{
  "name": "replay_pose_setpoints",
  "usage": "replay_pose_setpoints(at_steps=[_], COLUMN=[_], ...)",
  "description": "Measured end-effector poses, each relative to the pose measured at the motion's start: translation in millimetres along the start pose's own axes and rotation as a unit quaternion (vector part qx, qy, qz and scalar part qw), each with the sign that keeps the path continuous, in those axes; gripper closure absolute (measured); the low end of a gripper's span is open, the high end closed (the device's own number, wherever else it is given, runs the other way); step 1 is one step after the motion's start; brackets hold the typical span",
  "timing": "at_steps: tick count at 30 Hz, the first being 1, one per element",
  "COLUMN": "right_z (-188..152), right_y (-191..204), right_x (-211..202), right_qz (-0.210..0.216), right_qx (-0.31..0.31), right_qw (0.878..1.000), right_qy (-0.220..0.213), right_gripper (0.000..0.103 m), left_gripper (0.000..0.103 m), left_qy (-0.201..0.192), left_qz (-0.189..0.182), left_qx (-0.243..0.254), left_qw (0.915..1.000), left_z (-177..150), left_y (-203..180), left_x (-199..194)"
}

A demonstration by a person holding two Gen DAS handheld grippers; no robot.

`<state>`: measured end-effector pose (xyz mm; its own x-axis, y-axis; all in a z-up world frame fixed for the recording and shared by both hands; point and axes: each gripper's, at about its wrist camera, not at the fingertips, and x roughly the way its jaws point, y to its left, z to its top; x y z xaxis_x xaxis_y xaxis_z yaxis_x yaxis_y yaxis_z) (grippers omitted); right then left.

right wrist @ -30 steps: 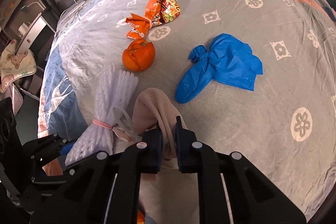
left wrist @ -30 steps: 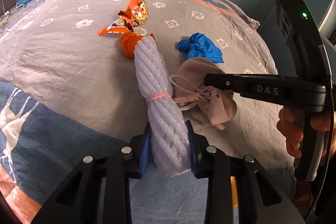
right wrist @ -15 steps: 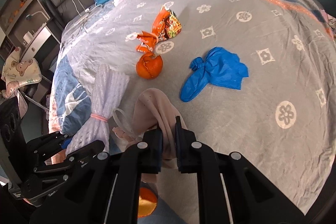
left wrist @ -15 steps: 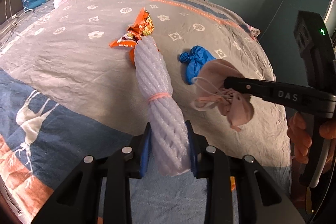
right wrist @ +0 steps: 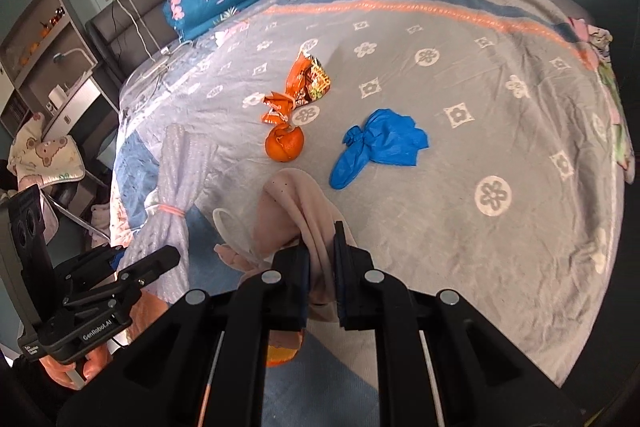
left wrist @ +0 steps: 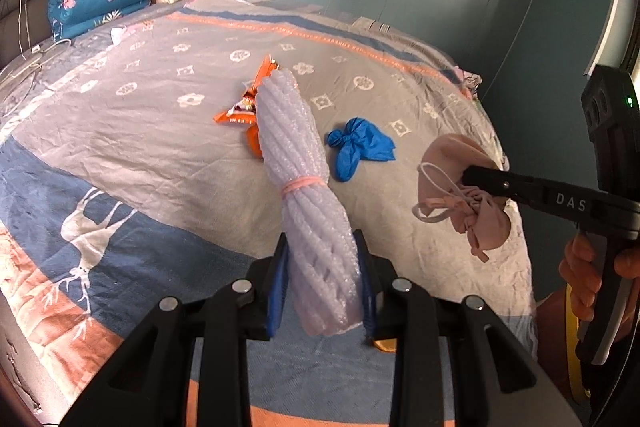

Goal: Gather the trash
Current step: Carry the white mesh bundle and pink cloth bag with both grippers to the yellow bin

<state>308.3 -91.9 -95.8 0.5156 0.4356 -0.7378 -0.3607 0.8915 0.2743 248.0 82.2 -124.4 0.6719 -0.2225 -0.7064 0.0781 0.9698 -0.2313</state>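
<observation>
Left wrist view: left gripper [left wrist: 322,277] clamped on the lower end of a white foam-net roll [left wrist: 308,187], bound at mid-length by a pink rubber band [left wrist: 302,183]; the roll is held clear above the bed [left wrist: 120,131]. Right gripper [left wrist: 470,175], seen to the right of the roll, clenched on a pink cloth pouch [left wrist: 452,163] with dangling white cord, also lifted off the bed; a hand [left wrist: 588,275] grips its handle. Remaining on the bedspread, beyond the roll: blue disposable glove [left wrist: 358,147], just right of the roll; orange snack wrapper [left wrist: 244,105] and a mandarin [left wrist: 253,143], both partly hidden behind the roll's left edge. Right wrist view: right gripper [right wrist: 321,263] with jaws pressed on the pink cloth pouch [right wrist: 296,207]; foam-net roll [right wrist: 176,183] to the pouch's left, held by the left gripper [right wrist: 120,259]; mandarin [right wrist: 284,145], snack wrapper [right wrist: 304,87] and blue glove [right wrist: 376,143] lie beyond the pouch. Folded floral quilt [right wrist: 216,1] at the bed's far end.
</observation>
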Motion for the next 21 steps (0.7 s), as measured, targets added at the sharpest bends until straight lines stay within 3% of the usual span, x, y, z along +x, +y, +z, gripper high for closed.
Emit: replay_pose_setpoints(at_steps=[21], right_z=[-41], right_y=[-8], right_x=[-89], right_qz=[0.0], right_qx=[0.011], right_qw=[0.999], right_qy=[-0.053], right_gripper=[0.093], left_gripper=[0.075], left_qy=[-0.033], left_qz=[-0.009], left_qx=[0.023], left_qw=[0.9992], left_z=[-11], left_y=[-36], left_x=[-51])
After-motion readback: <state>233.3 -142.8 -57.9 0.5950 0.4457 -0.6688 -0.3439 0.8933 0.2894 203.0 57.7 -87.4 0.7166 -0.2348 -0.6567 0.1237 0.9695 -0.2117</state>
